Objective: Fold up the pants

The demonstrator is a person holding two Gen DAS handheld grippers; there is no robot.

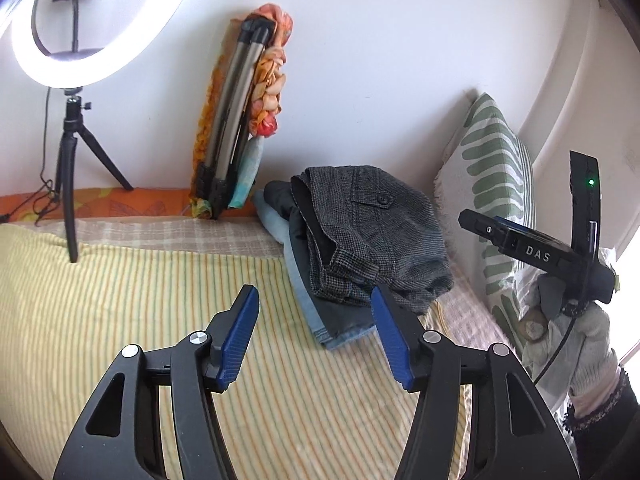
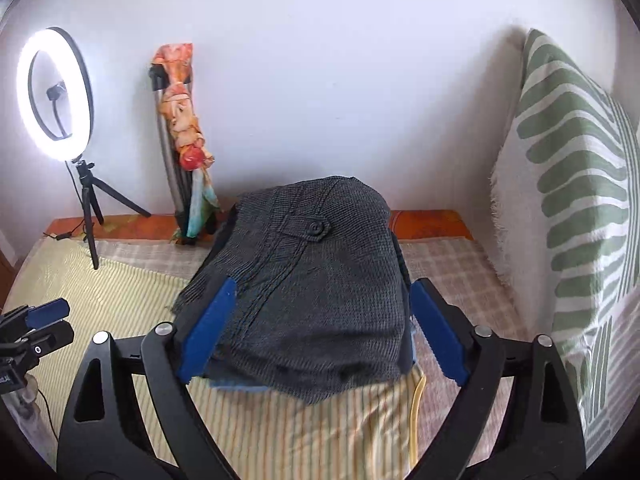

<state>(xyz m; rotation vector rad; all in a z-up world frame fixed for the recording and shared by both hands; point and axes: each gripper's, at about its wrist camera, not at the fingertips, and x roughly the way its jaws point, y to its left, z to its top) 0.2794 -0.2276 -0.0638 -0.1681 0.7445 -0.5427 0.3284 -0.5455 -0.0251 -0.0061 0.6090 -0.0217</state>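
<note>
The right gripper, black-framed with blue ribbed pads, stands wide open, its fingers flanking the near end of the grey checked woollen pants without visibly pinching them. The left gripper of the same build is also spread wide and holds nothing, hovering over the yellow striped bedspread with the pile at about one o'clock from it.

The risk, as I judge it, lies in the stack. The grey pants sit on top of a dark garment and pale blue denim; a low closing grip could catch those lower layers too and drag the whole pile. A grip on one loose edge alone could let the bundle unroll and spoil the fold. The green-and-white patterned pillow at three o'clock stands near enough to be brushed by a swing.

The pants look thick, softly humped, folded into a compact bundle with a buttoned pocket flap facing up and stitched seams running toward the camera. They lie mid-bed, toward the white wall at twelve o'clock.
</note>
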